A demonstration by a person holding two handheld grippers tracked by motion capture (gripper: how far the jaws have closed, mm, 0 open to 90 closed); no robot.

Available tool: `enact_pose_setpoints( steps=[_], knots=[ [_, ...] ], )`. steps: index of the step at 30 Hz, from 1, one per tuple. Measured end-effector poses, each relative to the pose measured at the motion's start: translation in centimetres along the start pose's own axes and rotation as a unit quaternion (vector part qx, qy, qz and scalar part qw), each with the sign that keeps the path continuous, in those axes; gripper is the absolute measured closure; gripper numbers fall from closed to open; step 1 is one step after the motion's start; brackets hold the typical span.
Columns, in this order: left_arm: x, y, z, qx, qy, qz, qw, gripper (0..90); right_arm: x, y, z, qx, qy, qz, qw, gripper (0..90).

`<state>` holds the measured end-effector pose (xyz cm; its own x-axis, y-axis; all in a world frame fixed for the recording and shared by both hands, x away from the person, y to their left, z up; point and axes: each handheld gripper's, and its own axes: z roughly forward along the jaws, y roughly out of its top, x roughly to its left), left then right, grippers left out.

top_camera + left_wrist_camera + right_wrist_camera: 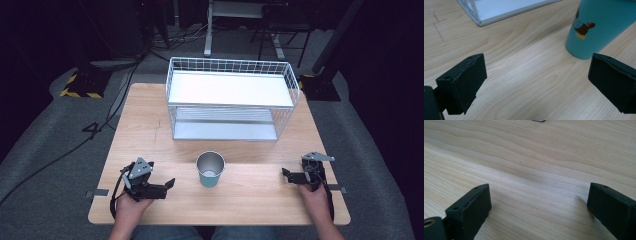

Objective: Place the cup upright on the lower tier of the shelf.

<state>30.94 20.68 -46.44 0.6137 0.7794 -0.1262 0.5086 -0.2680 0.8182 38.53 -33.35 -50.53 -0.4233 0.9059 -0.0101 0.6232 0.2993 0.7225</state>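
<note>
This looks like a lab or recording studio set up for test work, not a home. A small wooden bench (pixel 150 125) stands alone on grey carpet (pixel 45 150), with dark, unlit space all around it. At 10 o'clock a stand base with yellow-and-black hazard tape (pixel 80 85) sits on the floor, and black cables (pixel 107 117) run from it past the bench. At 12 o'clock, beyond the bench, are the white legs of a desk (pixel 210 30) and more loose cables.
</note>
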Motion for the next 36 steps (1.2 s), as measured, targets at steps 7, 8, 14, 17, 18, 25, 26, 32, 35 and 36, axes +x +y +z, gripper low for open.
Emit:
enact_pose_setpoints(
  steps=[7,8,14,17,18,25,26,32,35,36],
  knots=[
    [-1.3,0.5,0.9,-0.009,-0.019,0.011,0.9997,2.7,0.0,0.0,0.0,0.000,-0.002,0.001,1.0000,5.5],
    [-1.5,0.6,1.0,-0.009,-0.022,0.014,0.9996,2.7,0.1,0.0,0.0,0.000,-0.003,0.001,1.0000,5.5],
    [-2.4,1.0,2.0,-0.014,-0.036,0.015,0.9991,2.7,0.1,0.0,0.0,0.000,-0.003,0.002,1.0000,5.5],
    [-2.7,1.3,2.5,-0.016,-0.049,0.015,0.9985,2.6,0.1,0.0,0.0,0.000,-0.003,0.002,1.0000,5.5],
    [-2.8,1.4,2.7,-0.017,-0.053,0.018,0.9983,2.6,0.1,0.0,0.0,0.000,-0.003,0.002,1.0000,5.5],
    [-4.0,1.8,4.0,-0.031,-0.070,0.030,0.9966,2.3,0.1,0.0,0.0,0.000,-0.003,0.002,1.0000,5.5],
    [-4.2,1.8,4.2,-0.031,-0.073,0.028,0.9964,2.2,0.1,0.0,0.0,0.000,-0.003,0.002,1.0000,5.5],
    [-4.6,2.1,5.2,-0.037,-0.082,0.029,0.9955,1.7,0.1,0.0,0.0,0.000,-0.004,0.003,1.0000,5.5],
    [-4.8,2.2,5.8,-0.038,-0.085,0.023,0.9954,1.3,0.1,0.0,0.0,-0.001,-0.004,0.002,1.0000,5.5],
    [-4.9,2.2,5.9,-0.038,-0.085,0.023,0.9954,1.3,0.1,0.0,0.0,-0.001,-0.004,0.002,1.0000,5.5]
  ],
)
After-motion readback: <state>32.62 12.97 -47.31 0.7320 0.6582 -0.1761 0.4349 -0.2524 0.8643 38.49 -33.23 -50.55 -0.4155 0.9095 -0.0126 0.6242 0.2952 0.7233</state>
